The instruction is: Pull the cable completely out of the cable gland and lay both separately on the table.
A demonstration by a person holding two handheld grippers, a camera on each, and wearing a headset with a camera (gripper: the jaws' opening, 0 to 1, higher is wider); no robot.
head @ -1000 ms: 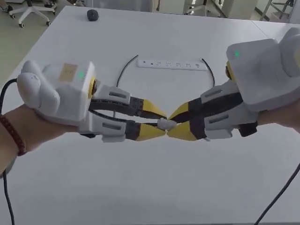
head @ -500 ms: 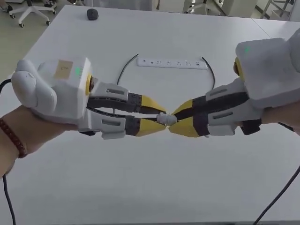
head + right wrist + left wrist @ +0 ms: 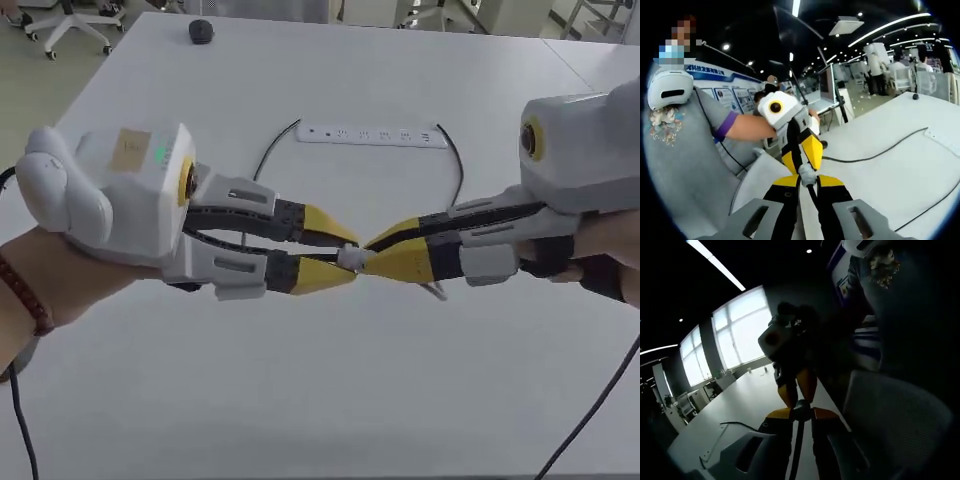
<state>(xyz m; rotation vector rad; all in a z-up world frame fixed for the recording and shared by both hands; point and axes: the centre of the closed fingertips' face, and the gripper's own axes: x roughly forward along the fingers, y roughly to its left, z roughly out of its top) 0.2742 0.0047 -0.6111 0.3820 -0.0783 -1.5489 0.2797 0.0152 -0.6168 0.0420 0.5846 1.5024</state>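
Where the cable gland sits: in mid-air above the desk, pinched between the two grippers' tips, not yet parted from the cable.
Left gripper: jaws clamped on the cable gland.
Right gripper: jaws drawn close on the cable just behind it, as far as I can judge.
Slip risk: the thin cable could slide through the right jaws under the pull, staying half seated.
Drop risk: a sudden release could jerk the cable gland out of the left jaws.
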